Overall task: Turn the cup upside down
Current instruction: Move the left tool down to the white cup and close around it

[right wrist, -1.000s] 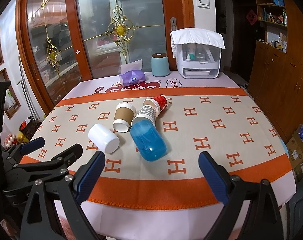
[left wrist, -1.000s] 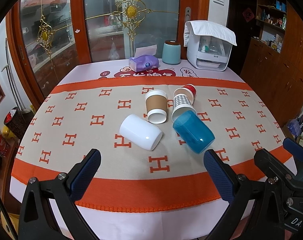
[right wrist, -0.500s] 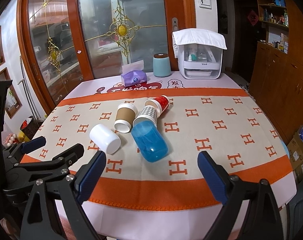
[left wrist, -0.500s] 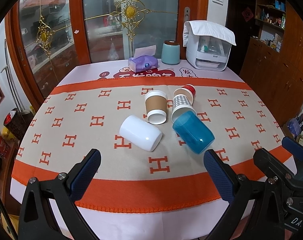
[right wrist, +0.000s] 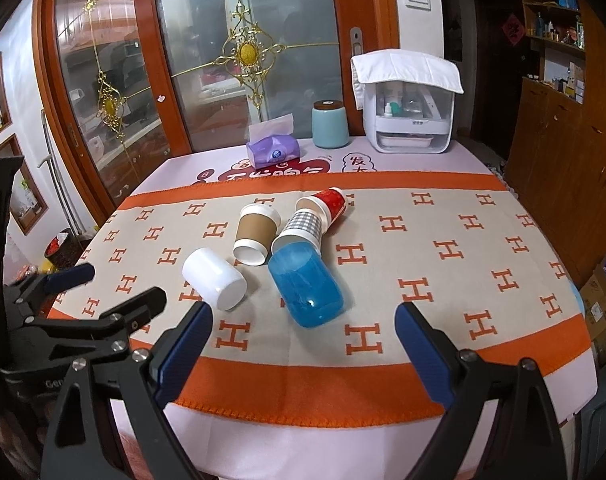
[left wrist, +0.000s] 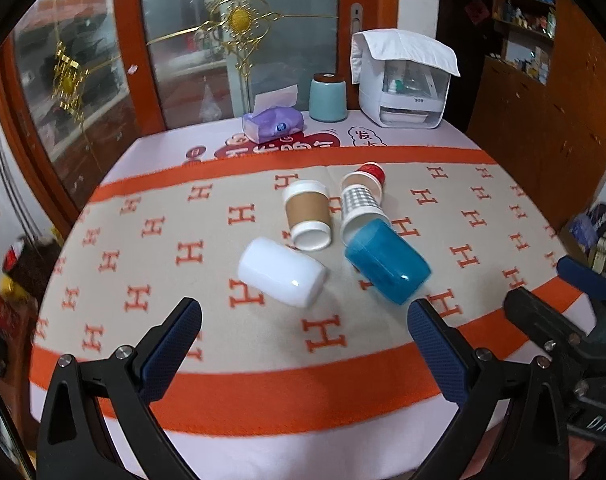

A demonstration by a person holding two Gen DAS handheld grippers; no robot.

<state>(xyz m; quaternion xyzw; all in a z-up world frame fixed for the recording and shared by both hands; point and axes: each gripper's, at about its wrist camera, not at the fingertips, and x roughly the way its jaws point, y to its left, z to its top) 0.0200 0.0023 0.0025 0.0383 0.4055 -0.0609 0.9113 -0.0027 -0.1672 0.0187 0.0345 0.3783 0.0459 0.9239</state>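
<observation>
Several cups lie on their sides mid-table: a white cup (left wrist: 281, 276) (right wrist: 215, 279), a blue translucent cup (left wrist: 387, 266) (right wrist: 306, 284), a brown paper cup (left wrist: 307, 214) (right wrist: 255, 234), a grey checked cup (left wrist: 361, 204) (right wrist: 303, 227) and a red cup (left wrist: 371, 170) (right wrist: 330, 205). My left gripper (left wrist: 303, 344) is open and empty, short of the white and blue cups. My right gripper (right wrist: 303, 344) is open and empty, just short of the blue cup. The left gripper also shows in the right wrist view (right wrist: 103, 292).
The table carries an orange and beige H-pattern cloth (left wrist: 143, 288). At the back stand a purple tissue pack (left wrist: 273, 124), a teal canister (left wrist: 327, 96) and a white box with a cloth on top (left wrist: 403, 84). Wooden cabinets (right wrist: 559, 152) stand on the right.
Both grippers have moved a little forward toward the cups. The cups have not moved. Both stay open.
</observation>
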